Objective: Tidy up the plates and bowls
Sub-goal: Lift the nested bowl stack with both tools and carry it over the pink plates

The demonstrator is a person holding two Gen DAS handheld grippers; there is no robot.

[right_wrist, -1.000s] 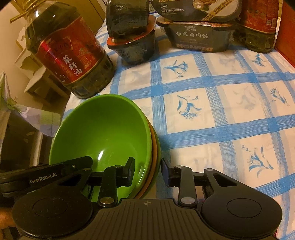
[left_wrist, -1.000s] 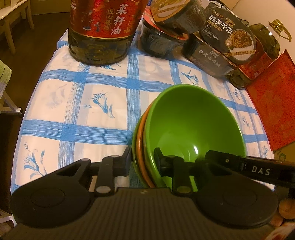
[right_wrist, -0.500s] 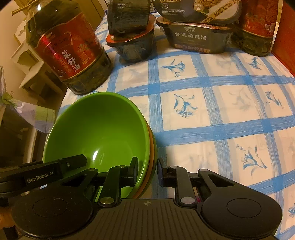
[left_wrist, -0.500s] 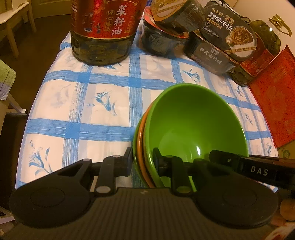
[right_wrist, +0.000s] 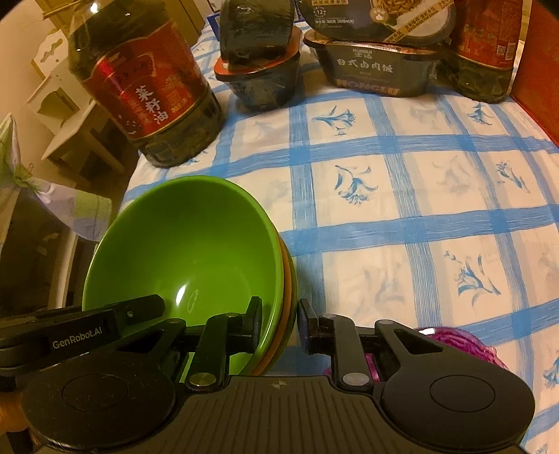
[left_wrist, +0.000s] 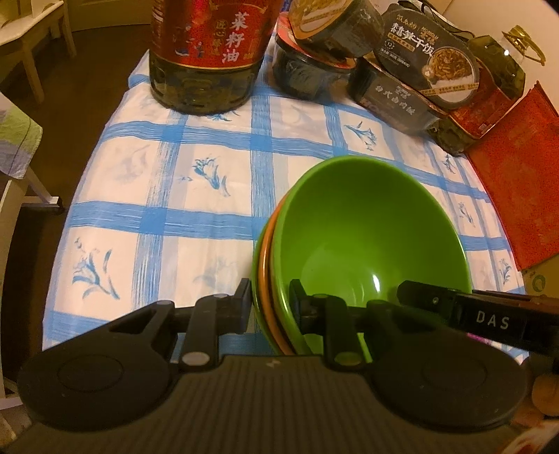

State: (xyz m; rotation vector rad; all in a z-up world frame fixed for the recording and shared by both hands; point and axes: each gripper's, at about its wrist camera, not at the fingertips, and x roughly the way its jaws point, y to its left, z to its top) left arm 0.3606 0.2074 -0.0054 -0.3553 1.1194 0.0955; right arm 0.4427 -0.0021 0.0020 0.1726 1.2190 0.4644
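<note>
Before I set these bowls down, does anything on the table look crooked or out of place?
At the back, the round container sits tilted on the tub, and the meal box leans askew on its box. Nothing spilled.

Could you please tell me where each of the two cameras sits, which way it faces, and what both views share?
Left wrist: on the left tongs, facing forward over the tablecloth to the oil bottle; its fingers straddle the bowl stack rim; right tongs enter at right.
Right wrist: on the right tongs, facing likewise; fingers straddle the opposite rim; left tongs enter at left.
Shared: bowl stack, oil bottle, meal boxes, tablecloth.
</note>
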